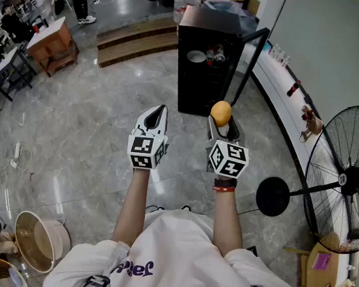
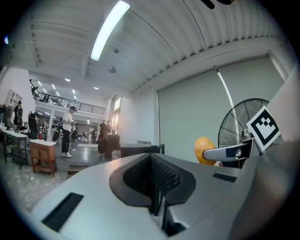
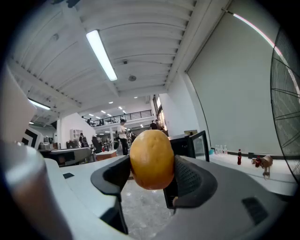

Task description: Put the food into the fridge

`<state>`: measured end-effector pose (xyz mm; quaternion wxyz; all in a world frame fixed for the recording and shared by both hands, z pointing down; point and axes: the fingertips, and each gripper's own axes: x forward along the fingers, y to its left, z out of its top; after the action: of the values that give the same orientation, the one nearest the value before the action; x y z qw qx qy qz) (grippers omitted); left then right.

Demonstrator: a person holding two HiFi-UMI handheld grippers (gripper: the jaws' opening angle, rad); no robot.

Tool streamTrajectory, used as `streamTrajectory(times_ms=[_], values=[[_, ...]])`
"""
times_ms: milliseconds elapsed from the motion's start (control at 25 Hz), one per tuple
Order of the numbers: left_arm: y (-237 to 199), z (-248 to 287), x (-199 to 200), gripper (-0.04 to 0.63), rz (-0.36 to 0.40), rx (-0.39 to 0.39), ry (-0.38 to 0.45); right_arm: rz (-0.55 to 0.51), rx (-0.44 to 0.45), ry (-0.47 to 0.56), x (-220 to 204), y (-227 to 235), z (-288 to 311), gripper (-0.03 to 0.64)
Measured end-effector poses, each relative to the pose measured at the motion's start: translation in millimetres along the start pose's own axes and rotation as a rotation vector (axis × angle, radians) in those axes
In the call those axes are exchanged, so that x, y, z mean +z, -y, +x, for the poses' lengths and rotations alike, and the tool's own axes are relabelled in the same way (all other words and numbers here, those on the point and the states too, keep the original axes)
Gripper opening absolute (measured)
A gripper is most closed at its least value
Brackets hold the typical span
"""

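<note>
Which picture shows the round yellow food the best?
The right gripper view: the yellow food fills the middle, squeezed between the fingers of the right gripper. The head view shows it small, from above, before the black fridge. The left gripper view shows only a part, off to the right.

Glossy polished stone floor (image 1: 103, 138), smooth matt-skinned fruit (image 1: 221, 113), plain wooden steps (image 1: 136, 39).

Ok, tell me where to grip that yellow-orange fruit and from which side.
Grip the yellow-orange fruit across its middle, fingers on its left and right flanks, coming in level. It is an upright oval, and its rounded sides seat in the pads. The right gripper holds it so.
</note>
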<state>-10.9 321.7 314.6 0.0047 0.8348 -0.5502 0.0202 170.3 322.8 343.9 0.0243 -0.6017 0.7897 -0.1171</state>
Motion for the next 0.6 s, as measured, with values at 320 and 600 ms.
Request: streamTrajectory(times_ms=[320, 600], values=[[32.4, 0.8, -14.0, 0.019, -0.001, -0.022, -0.03, 0.025, 0.018, -0.007, -8.4, 23.4, -12.1, 0.307], [38.4, 10.9, -25.5, 0.018, -0.013, -0.038, -0.051, 0.038, 0.038, -0.029, -22.2, 21.5, -0.9, 0.308]])
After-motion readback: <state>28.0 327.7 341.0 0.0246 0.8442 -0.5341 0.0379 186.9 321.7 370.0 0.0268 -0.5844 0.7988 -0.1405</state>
